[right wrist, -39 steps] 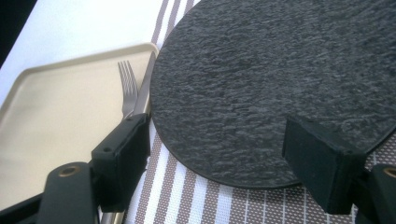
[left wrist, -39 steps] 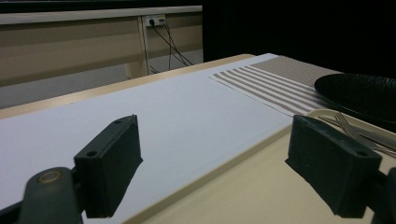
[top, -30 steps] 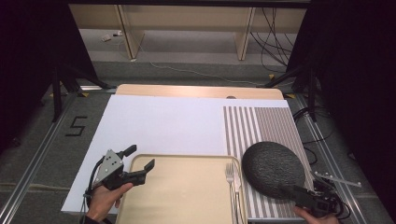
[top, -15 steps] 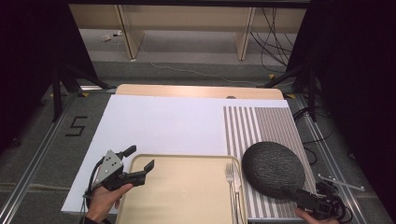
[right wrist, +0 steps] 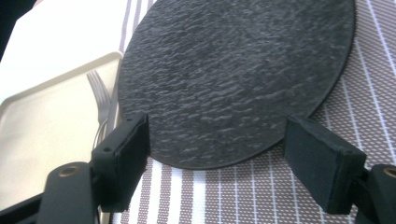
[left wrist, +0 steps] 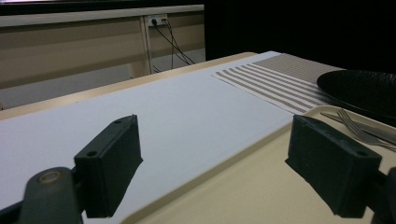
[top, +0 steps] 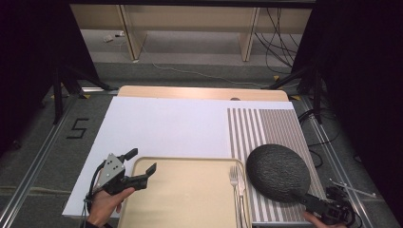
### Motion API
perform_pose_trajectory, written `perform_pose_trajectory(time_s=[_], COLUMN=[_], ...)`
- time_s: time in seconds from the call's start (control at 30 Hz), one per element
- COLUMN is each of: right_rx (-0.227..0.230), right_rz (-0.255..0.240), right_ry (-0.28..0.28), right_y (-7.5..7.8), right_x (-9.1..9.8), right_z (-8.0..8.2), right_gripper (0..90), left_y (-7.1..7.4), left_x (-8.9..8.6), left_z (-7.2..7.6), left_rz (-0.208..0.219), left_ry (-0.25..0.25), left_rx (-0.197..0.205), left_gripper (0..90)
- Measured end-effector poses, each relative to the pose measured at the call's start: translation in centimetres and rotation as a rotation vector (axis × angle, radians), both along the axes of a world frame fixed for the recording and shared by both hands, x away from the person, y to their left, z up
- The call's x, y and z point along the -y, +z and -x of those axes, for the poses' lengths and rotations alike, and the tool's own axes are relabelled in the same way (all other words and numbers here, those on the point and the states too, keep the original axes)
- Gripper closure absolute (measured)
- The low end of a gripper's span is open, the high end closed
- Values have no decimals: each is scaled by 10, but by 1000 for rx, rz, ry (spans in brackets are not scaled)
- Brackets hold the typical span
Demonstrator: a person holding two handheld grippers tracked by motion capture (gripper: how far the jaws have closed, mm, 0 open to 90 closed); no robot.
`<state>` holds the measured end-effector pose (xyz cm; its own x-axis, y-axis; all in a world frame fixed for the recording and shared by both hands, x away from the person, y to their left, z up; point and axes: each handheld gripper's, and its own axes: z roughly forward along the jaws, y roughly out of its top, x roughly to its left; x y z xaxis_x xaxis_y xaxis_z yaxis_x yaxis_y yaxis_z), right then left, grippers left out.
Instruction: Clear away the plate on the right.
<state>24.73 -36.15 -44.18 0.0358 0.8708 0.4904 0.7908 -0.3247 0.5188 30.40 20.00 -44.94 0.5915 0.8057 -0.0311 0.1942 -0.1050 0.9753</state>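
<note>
A round black textured plate [top: 278, 172] [right wrist: 233, 70] lies on the striped placemat [top: 266, 128], and its left edge reaches over the rim of the beige tray [top: 190, 194]. A fork [top: 234, 183] [right wrist: 100, 93] and a knife lie along the tray's right side. My right gripper [top: 309, 200] [right wrist: 233, 154] is open, its pads wide apart at the plate's near edge and not pressing on it. My left gripper [top: 142, 160] [left wrist: 229, 154] is open too, straddling the tray's far-left rim. One of its jaws is over the white sheet [top: 166, 128], the other over the tray [left wrist: 261, 186].
The white sheet covers most of the wooden table [top: 199, 92], with the placemat on its right. Dark floor, cables and metal rails surround the table. A low shelf unit [top: 190, 23] stands beyond the far edge.
My right gripper has drawn back a little toward the near right corner. The plate, the tray and the left gripper have stayed where they were.
</note>
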Motion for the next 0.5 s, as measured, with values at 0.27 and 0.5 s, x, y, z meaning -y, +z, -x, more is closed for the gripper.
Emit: perform_pose_trajectory(time_s=[0.27, 0.5], right_rx=[-38, -68], right_rz=[-100, -150], right_ry=[-41, -61], right_y=[-5, -13], right_x=[8, 13], right_z=[2, 0], right_gripper=[254, 256], left_y=[0, -1], left_x=[1, 2], left_z=[0, -1], left_rz=[-6, -1], left_ry=[-4, -11], left_rx=[0, 5], left_gripper=[170, 171])
